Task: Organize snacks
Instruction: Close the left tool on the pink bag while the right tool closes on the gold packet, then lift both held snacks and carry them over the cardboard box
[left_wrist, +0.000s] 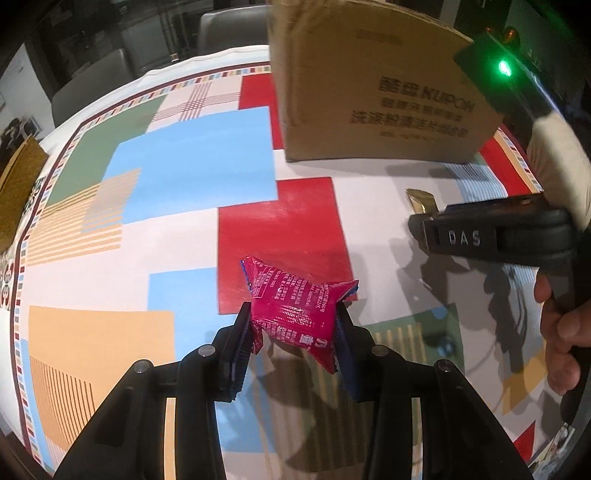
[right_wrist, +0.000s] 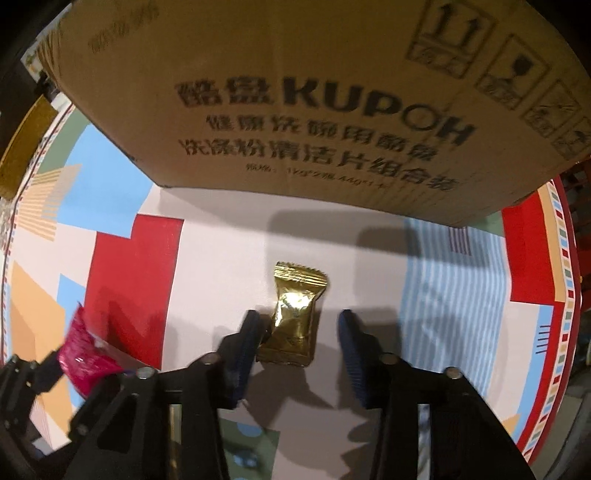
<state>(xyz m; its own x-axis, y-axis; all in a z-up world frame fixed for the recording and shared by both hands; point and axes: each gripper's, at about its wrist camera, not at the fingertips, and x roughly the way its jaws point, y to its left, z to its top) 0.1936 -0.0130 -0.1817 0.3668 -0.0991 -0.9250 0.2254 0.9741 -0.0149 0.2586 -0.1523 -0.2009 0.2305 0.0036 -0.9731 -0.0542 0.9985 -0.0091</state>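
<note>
A red snack packet with white print hangs above the table, and my left gripper is shut on it, its blue pads pressing both sides. The same packet shows at the lower left of the right wrist view. A gold foil snack packet lies flat on the tablecloth between the fingers of my right gripper. The left pad touches its edge and the right pad stands clear of it. In the left wrist view the right gripper points down over the gold packet.
A large brown cardboard box printed KUPOH stands on the table just behind the gold packet, also seen as the box. The patterned tablecloth covers the table. A person's hand holds the right gripper. Grey chairs stand behind.
</note>
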